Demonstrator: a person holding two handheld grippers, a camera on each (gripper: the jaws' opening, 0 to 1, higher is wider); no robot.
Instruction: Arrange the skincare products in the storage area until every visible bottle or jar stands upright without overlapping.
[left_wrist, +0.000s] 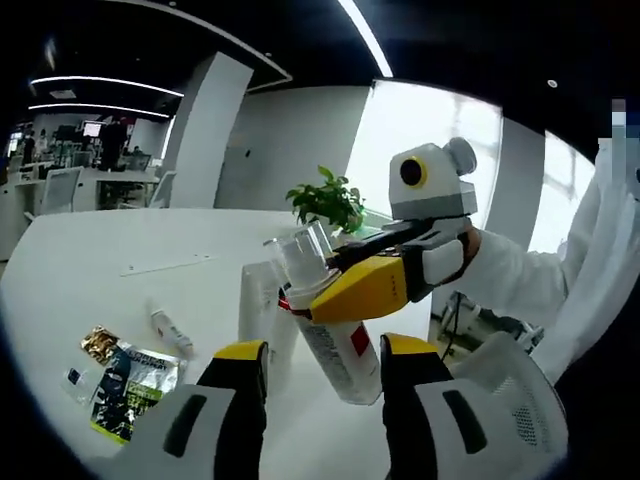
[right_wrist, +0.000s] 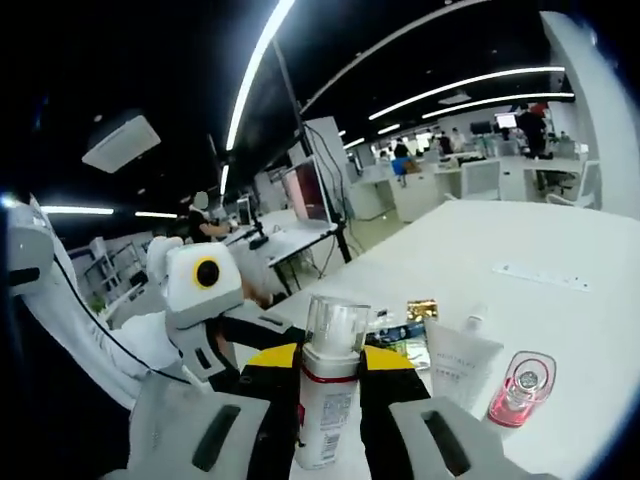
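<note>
The right tongs (right_wrist: 330, 385) are clenched on a white pump bottle (right_wrist: 326, 400) with a red band and a clear cap; in the right gripper view it stands upright between the two yellow-tipped jaws, its base seemingly at or just above the white surface (right_wrist: 560, 300), though contact cannot be told. In the left gripper view the same bottle (left_wrist: 335, 335) appears tilted, a likely effect of the camera's roll, with the right tongs (left_wrist: 365, 285) gripping it near the neck from the right. The left tongs (left_wrist: 325, 365) stand released, jaws apart on either side of the bottle's lower body, probably placed to steady it or take it over. Just beside the bottle stands a white tube (right_wrist: 462, 368), upright on its cap, and next to that a pink jar (right_wrist: 522, 388) that looks to lie tipped, its round face toward the camera, so it probably needs righting. A small tube (left_wrist: 170, 330) lies flat farther along the surface, near flat printed packets (left_wrist: 130, 385); a potted plant (left_wrist: 328, 200) stands near the far edge. Broad bare room remains toward the far edge and corners, while the near edge by the person's white sleeve (left_wrist: 520, 270) is crowded, so any set-down suits the open middle.
</note>
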